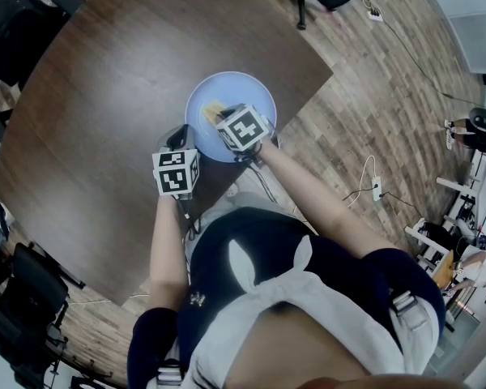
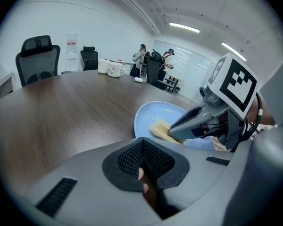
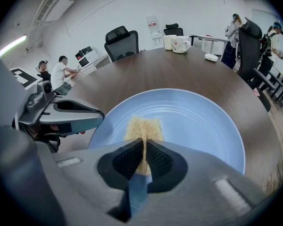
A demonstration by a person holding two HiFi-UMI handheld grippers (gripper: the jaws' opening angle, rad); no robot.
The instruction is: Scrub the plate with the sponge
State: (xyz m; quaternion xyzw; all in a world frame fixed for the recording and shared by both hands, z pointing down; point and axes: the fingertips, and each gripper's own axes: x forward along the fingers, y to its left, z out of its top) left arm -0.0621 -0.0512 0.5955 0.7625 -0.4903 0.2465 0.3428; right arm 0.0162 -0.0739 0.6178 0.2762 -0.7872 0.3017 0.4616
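Yellow sponge [image 3: 144,128], pinched between the jaws of the right hand-held gripper [image 3: 144,157] so its lower face can rub the blue plate [image 3: 198,121] at the desk's [image 1: 105,96] centre; left hand-held gripper [image 2: 144,161], jaws together and empty, sits beside the plate's left rim.

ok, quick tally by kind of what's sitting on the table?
plate: 1
sponge: 1
mugs: 2
small white object: 1
total: 5
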